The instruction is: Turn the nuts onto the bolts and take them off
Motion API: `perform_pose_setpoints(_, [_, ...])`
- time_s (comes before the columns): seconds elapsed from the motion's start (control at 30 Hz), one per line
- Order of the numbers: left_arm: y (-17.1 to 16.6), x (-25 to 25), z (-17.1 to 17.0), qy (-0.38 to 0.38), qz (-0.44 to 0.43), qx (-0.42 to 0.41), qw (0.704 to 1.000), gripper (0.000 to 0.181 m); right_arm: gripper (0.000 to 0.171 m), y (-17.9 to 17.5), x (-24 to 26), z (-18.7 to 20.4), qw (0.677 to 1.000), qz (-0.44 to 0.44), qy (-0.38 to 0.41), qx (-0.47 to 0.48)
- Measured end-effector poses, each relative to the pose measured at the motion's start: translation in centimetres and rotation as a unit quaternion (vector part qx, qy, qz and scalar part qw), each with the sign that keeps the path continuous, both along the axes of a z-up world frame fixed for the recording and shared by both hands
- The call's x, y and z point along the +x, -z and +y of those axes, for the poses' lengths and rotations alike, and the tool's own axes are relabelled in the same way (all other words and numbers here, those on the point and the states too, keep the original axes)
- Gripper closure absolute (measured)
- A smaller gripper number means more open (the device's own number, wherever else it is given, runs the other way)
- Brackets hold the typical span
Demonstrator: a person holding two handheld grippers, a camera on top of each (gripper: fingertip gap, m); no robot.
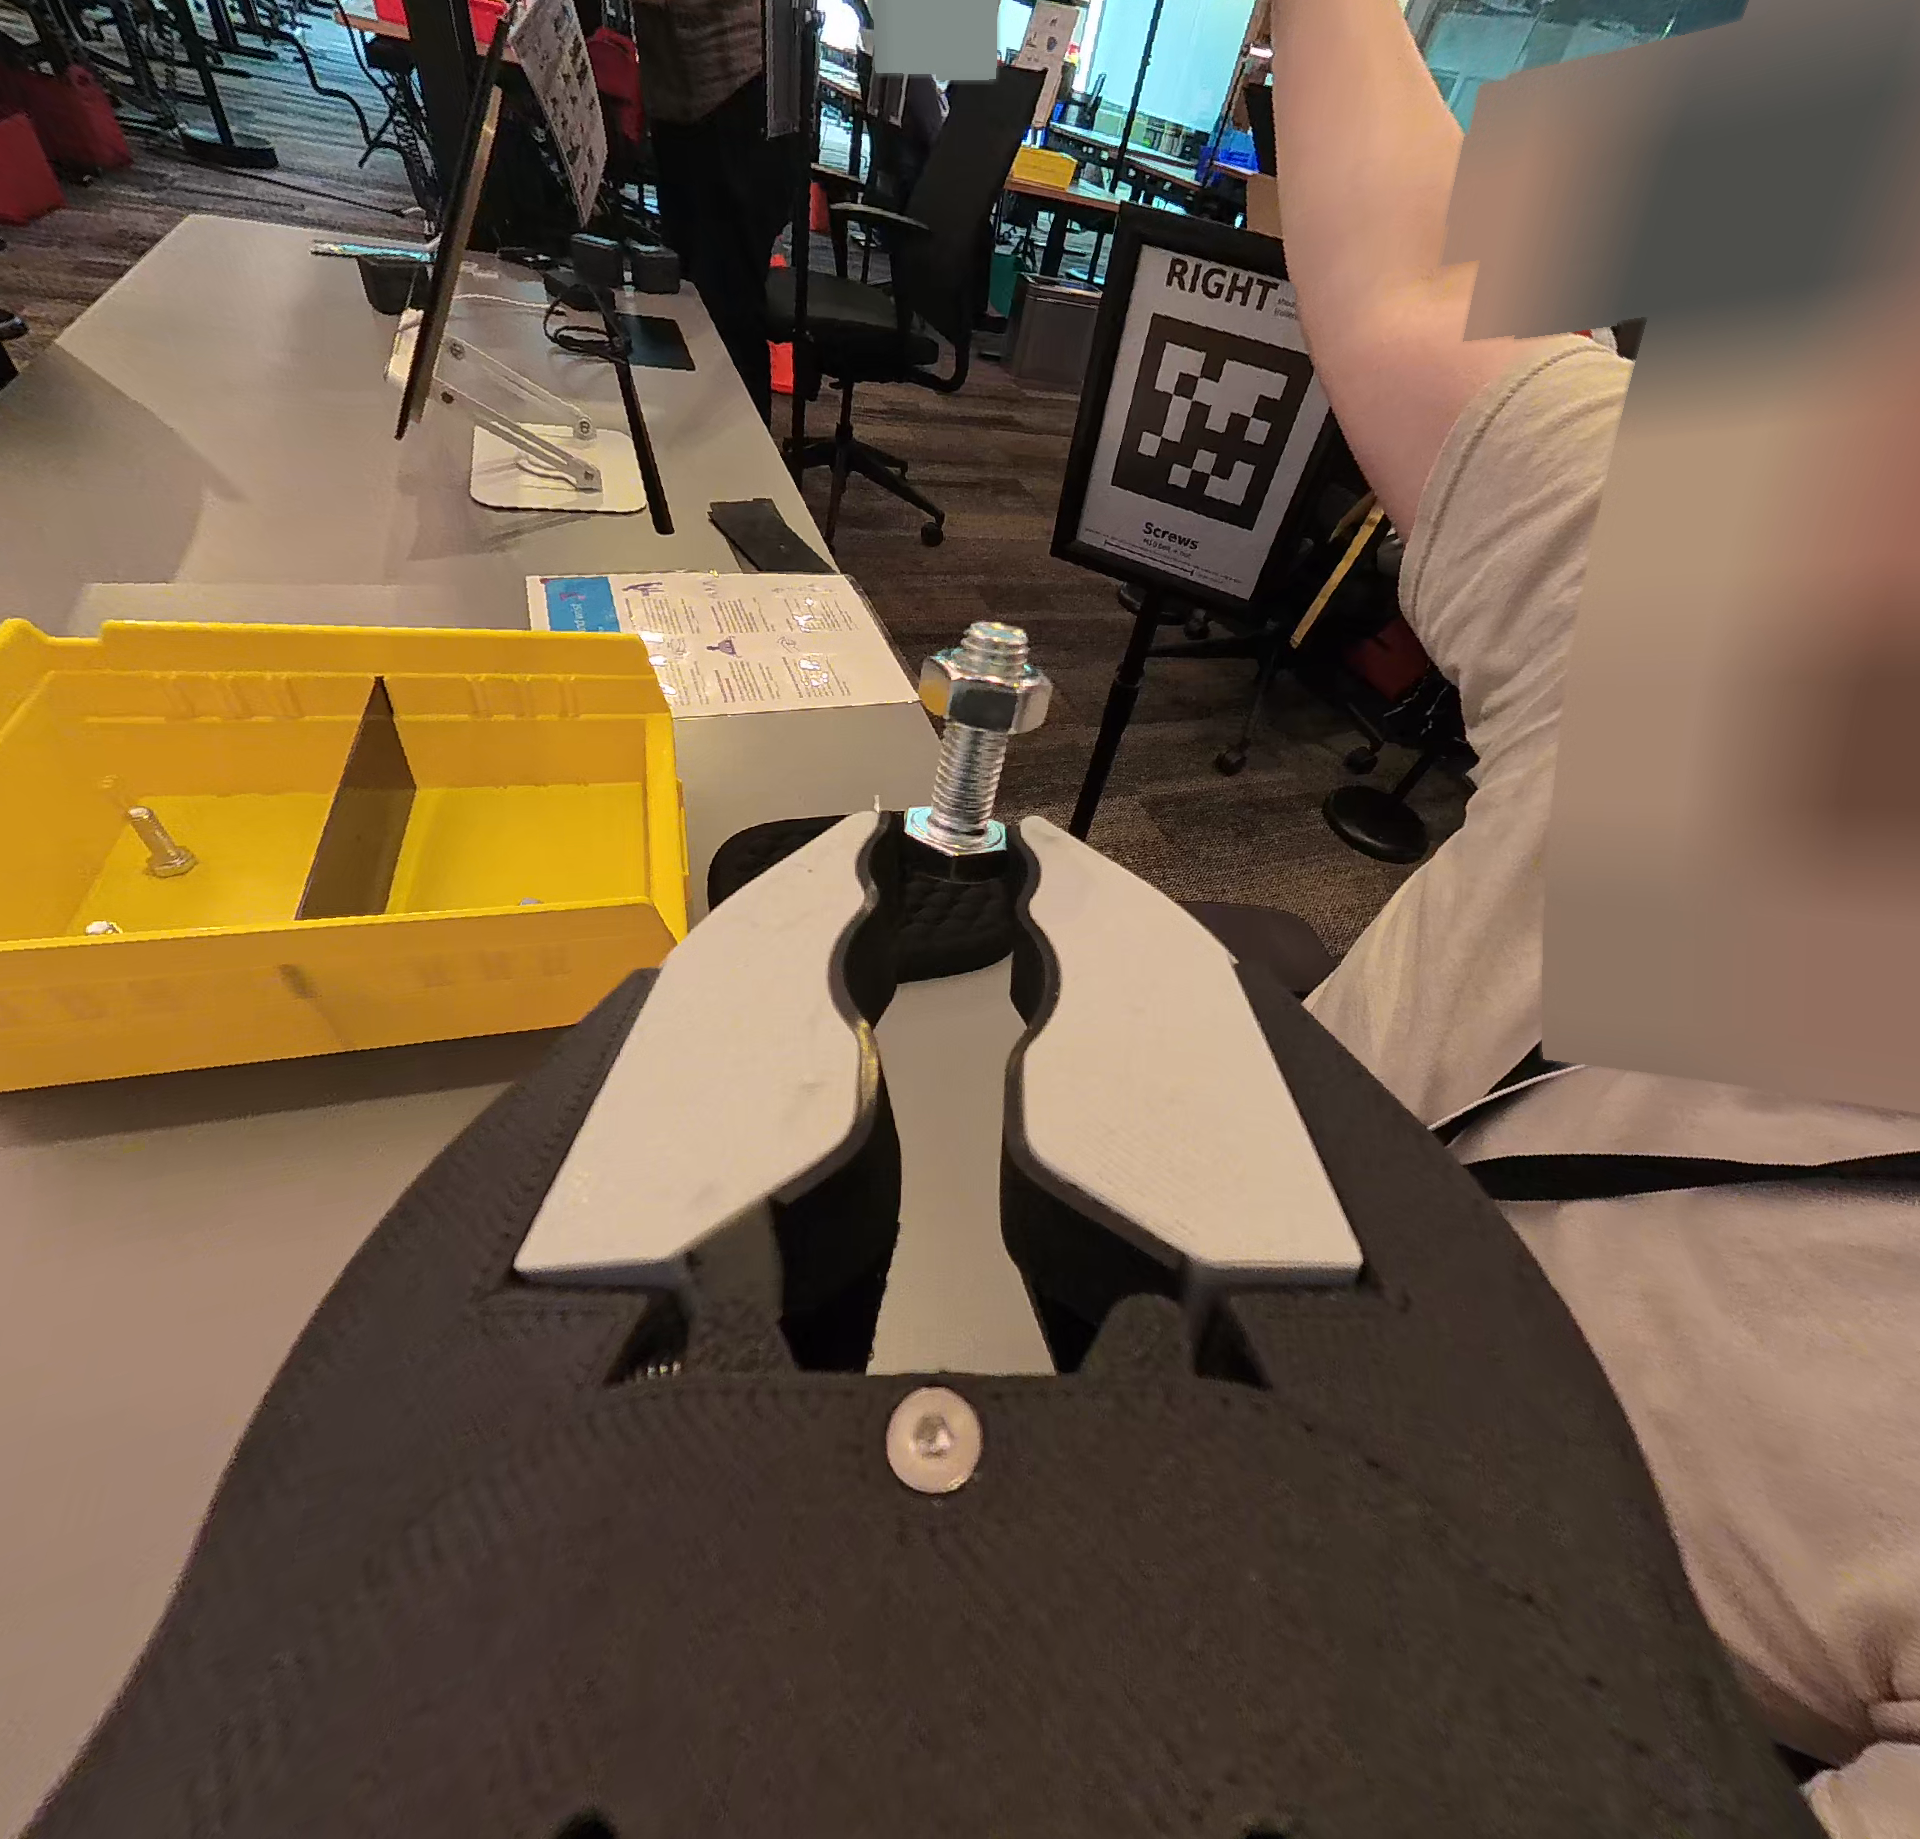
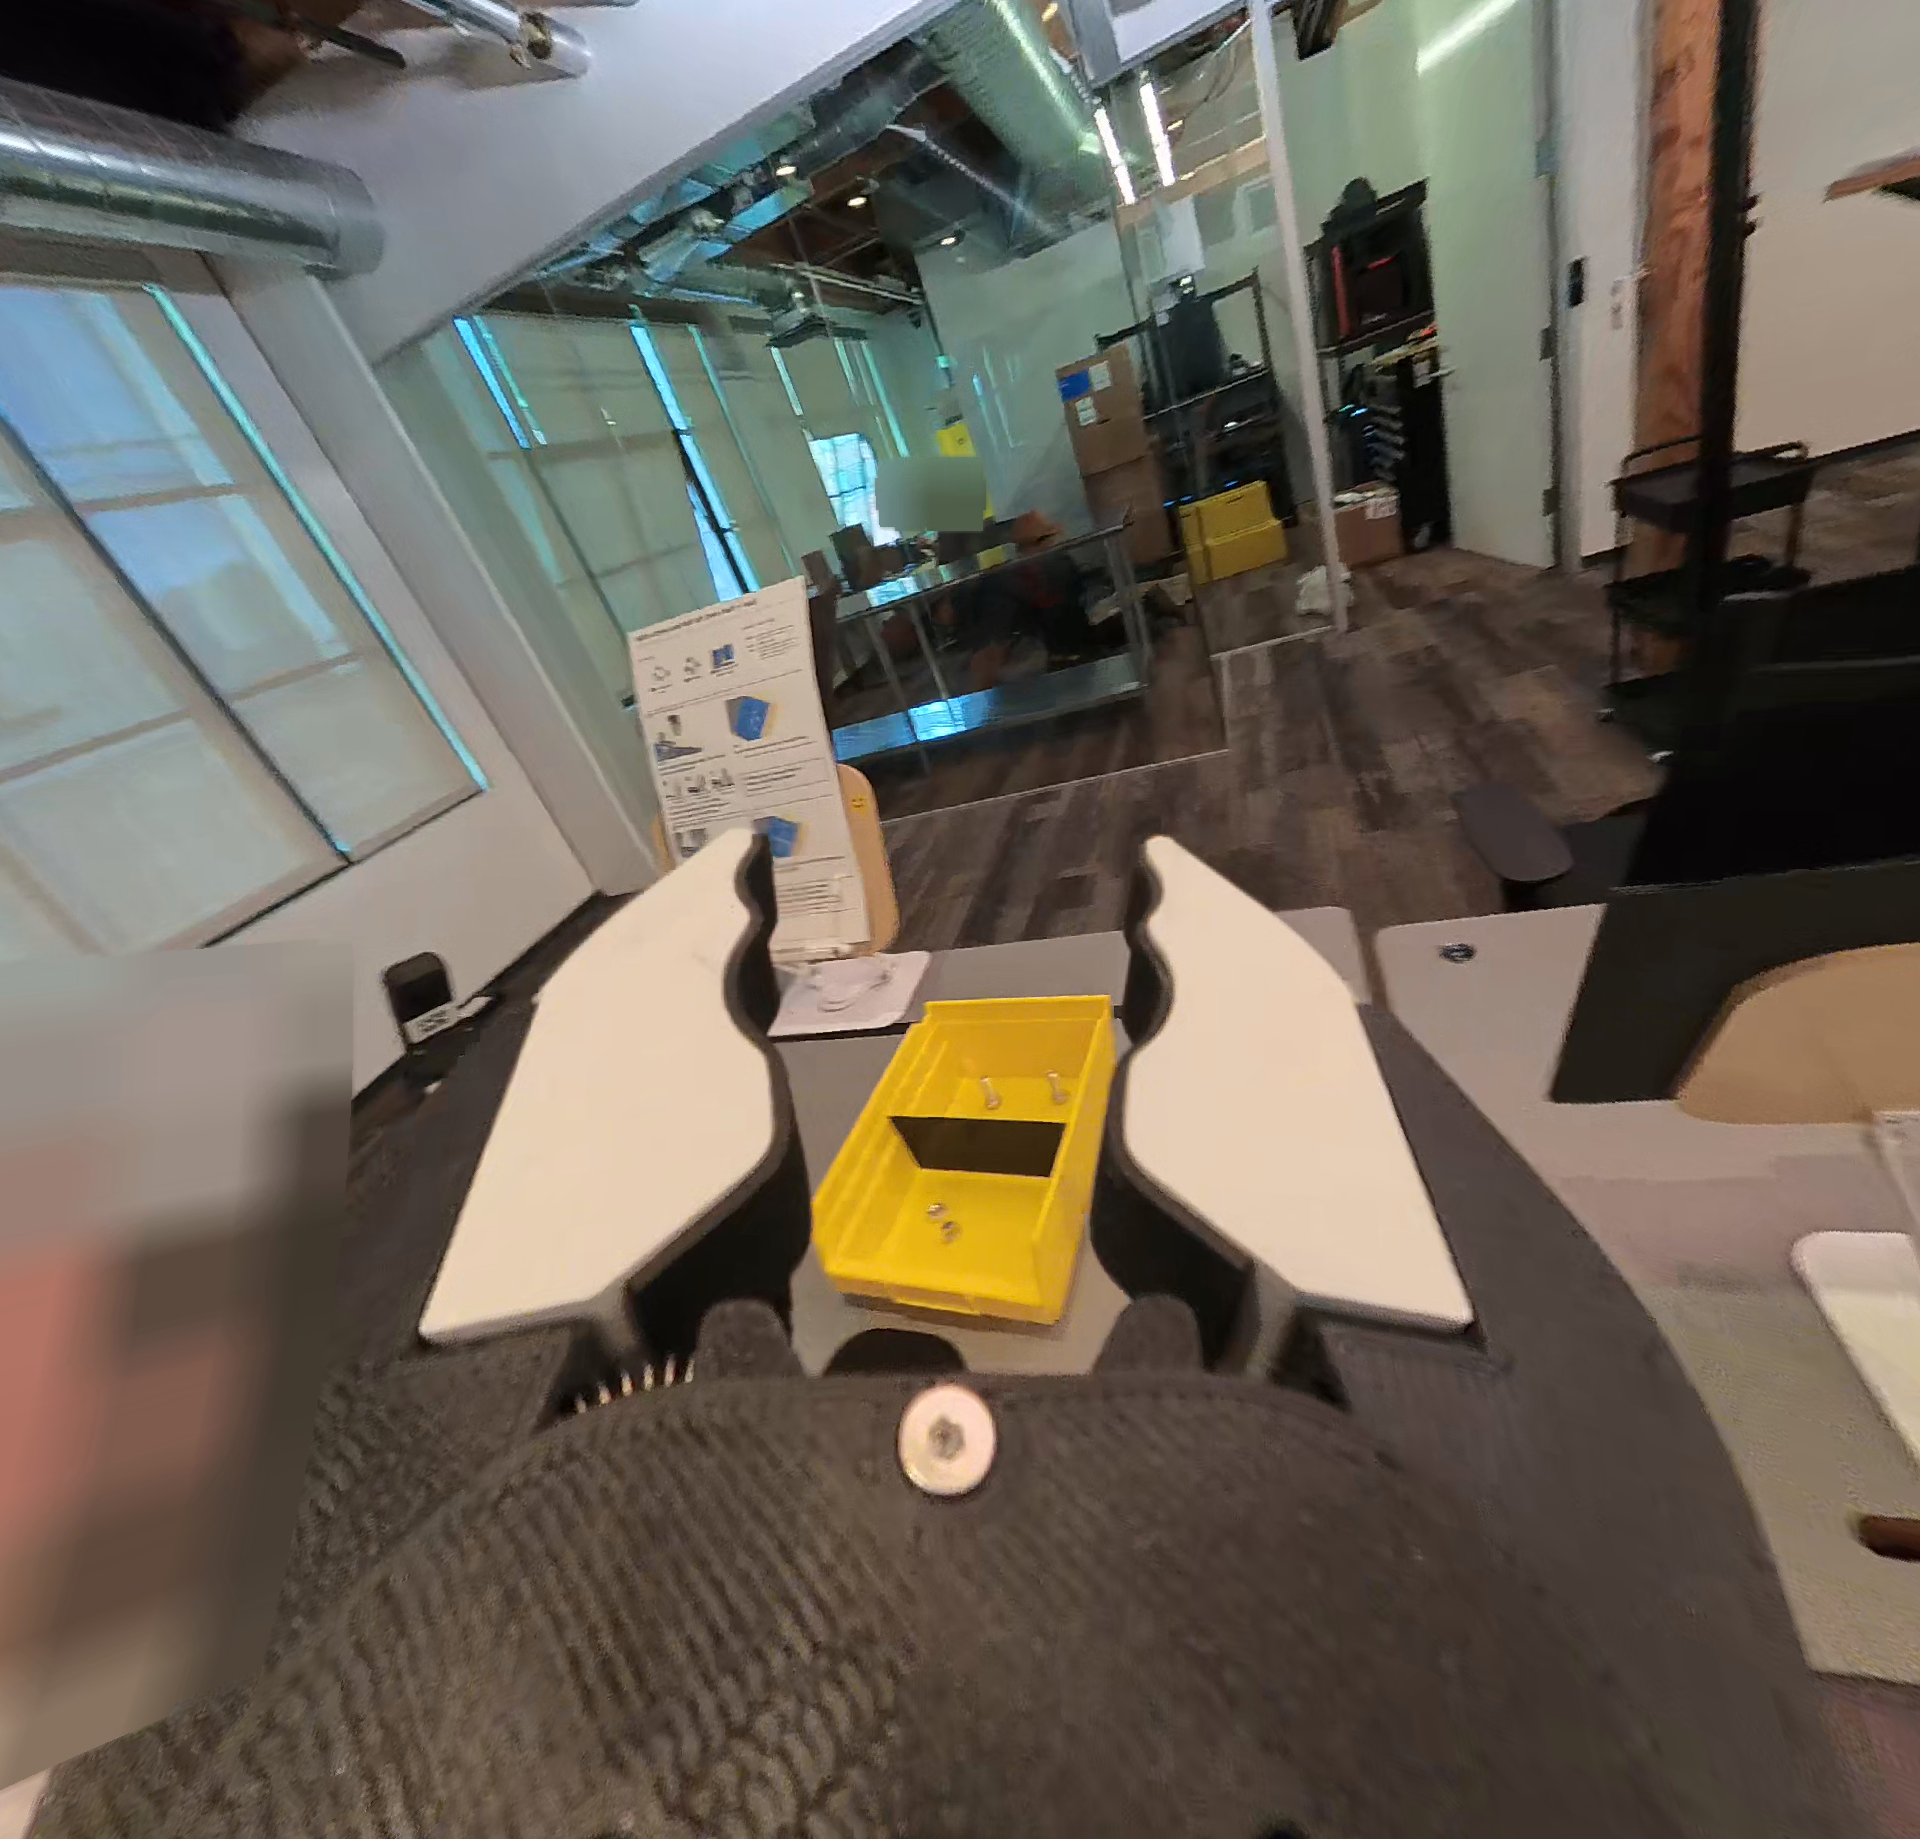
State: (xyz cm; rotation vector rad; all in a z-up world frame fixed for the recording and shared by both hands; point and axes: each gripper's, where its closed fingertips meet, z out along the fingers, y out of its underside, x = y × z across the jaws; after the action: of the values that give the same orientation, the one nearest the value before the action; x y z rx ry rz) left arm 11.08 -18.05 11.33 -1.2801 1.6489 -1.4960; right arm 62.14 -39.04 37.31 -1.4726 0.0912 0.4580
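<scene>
On my far left sits the yellow bin (image 1: 343, 833), split by a dark divider (image 1: 358, 802) so bolts and nuts stay apart; I see 1 spare bolt (image 1: 161, 844) lying in its left compartment. Moving right, my left gripper (image 1: 954, 839) is closed narrow on the head of a bolt (image 1: 964, 766), pinning it so the threaded shank stands nearly upright and clear of the fingers, free for turning. A nut (image 1: 985, 688) sits on the thread close to the tip, well above the head, so I judge it is only a few turns on, or nearly off; I cannot tell which way the job is going. Farther right a framed marker sign (image 1: 1195, 407) stands on a pole. My right gripper (image 2: 951, 968) is spread wide and holds nothing; it is raised high, looking down over the bin (image 2: 961, 1155), where 2 bolts (image 2: 1023, 1088) lie in the far compartment and small nuts (image 2: 940, 1218) in the near one.
</scene>
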Motion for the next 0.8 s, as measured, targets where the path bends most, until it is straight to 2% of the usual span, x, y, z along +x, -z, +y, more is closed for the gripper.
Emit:
perform_pose_setpoints(0.17, [-0.1,-0.1,-0.1,0.001,0.000,0.003,1.000,0.163,0.110,-1.5,-1.9,-0.2,0.998,-0.010,-0.052,0.046])
perform_pose_setpoints(0.23, [-0.1,-0.1,-0.2,0.001,0.000,0.005,1.000,0.163,0.110,-1.5,-1.9,0.0,0.998,-0.026,-0.042,0.043])
perform_pose_setpoints(0.3, [-0.2,-0.1,-0.2,0.001,-0.001,0.005,1.000,0.163,0.118,-1.2,-1.9,0.2,0.995,-0.082,-0.022,0.043])
perform_pose_setpoints(0.33, [-0.2,-0.1,-0.2,0.000,-0.002,0.005,1.000,0.163,0.129,-0.8,-2.1,0.2,0.992,-0.119,-0.018,0.040])
perform_pose_setpoints(0.37, [-0.3,-0.2,-0.1,0.000,-0.003,0.005,1.000,0.163,0.131,-0.6,-2.2,0.3,0.989,-0.146,-0.010,0.037])
perform_pose_setpoints(0.43, [-0.4,-0.4,0.1,-0.006,-0.005,0.006,1.000,0.163,0.113,-1.0,-1.9,0.6,0.991,-0.126,0.007,0.043])
perform_pose_setpoints(0.53, [-0.8,-0.9,1.4,-0.032,-0.016,0.003,0.999,0.163,0.107,-1.9,-3.1,0.6,0.995,-0.048,-0.059,0.057])
perform_pose_setpoints(0.63, [-1.2,-1.6,3.0,-0.064,-0.028,-0.006,0.998,0.163,0.109,-1.2,-3.8,1.4,0.989,-0.120,-0.050,0.071])
perform_pose_setpoints(0.73, [-1.3,-2.1,4.7,-0.099,-0.035,-0.007,0.994,0.163,0.107,-0.3,-6.6,2.7,0.985,-0.097,-0.128,0.066])
perform_pose_setpoints(0.8, [-1.6,-2.3,5.3,-0.110,-0.048,-0.019,0.993,0.163,0.105,0.3,-7.3,4.7,0.981,-0.134,-0.117,0.080])
